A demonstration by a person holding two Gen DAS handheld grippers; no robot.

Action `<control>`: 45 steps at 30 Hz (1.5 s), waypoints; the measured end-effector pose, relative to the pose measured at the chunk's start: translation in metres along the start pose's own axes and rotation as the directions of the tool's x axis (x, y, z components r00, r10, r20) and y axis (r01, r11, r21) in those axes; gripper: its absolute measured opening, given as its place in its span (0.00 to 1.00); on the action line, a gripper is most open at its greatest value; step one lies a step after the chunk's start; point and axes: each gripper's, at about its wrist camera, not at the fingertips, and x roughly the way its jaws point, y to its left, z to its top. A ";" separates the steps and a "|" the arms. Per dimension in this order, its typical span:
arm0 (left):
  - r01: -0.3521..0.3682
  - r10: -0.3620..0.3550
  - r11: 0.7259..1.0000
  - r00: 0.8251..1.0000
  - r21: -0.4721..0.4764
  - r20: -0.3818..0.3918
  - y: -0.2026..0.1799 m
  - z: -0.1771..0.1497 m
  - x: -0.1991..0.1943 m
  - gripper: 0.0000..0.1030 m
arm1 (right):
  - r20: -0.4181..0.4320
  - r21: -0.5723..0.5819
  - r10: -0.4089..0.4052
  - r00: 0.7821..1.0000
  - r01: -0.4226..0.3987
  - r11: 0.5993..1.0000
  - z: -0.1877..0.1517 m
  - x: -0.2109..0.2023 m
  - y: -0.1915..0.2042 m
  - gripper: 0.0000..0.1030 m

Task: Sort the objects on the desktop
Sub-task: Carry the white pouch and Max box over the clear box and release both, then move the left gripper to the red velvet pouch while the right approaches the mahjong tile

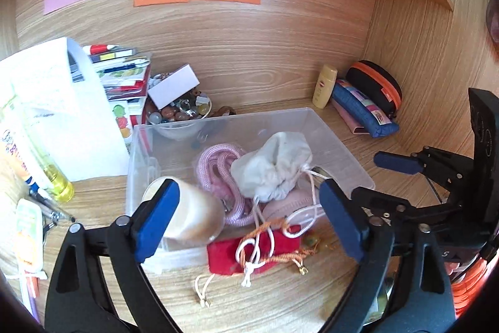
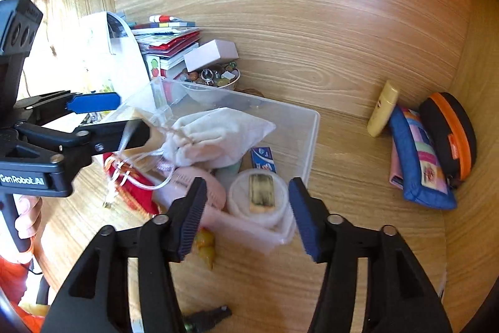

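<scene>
A clear plastic bin [image 1: 340,142] [image 2: 312,127] stands on the wooden desk. It holds a white drawstring pouch [image 1: 274,167] [image 2: 218,136], a pink cord [image 1: 215,164], a pink fan [image 2: 193,186], a white roll [image 2: 259,198] and a small blue box [image 2: 263,159]. A red pouch [image 1: 249,255] with orange cords lies at the bin's near edge. My left gripper [image 1: 249,217] is open above the bin's front, with a beige translucent object [image 1: 193,214] beside its left finger. My right gripper [image 2: 248,217] is open just before the white roll.
A bowl of stones [image 1: 181,111], a small white box [image 1: 173,86] and stacked booklets [image 1: 121,74] stand behind the bin. A yellow bottle [image 2: 382,108], a blue pencil case [image 2: 418,161] and a black-orange case [image 2: 449,133] lie at the right. Pens [image 1: 46,205] lie left.
</scene>
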 end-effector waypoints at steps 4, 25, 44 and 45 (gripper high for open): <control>-0.044 0.043 0.999 0.999 0.015 0.010 0.001 -0.013 -0.017 0.92 | 0.014 -0.015 -0.026 1.000 0.026 1.000 -0.011 -0.013 0.000 0.58; -0.112 0.100 0.992 0.976 -0.051 -0.194 0.013 -0.085 0.009 0.93 | -0.068 0.057 -0.022 0.997 0.026 0.998 -0.106 -0.042 -0.001 0.59; -0.130 0.088 0.976 0.970 -0.177 -0.226 0.001 -0.076 0.046 0.93 | -0.113 0.075 0.067 0.991 -0.059 0.995 -0.140 -0.037 0.015 0.59; -0.129 0.086 0.974 0.970 -0.184 -0.226 0.000 -0.075 0.048 0.93 | -0.115 0.075 0.069 0.991 -0.061 0.995 -0.141 -0.036 0.015 0.58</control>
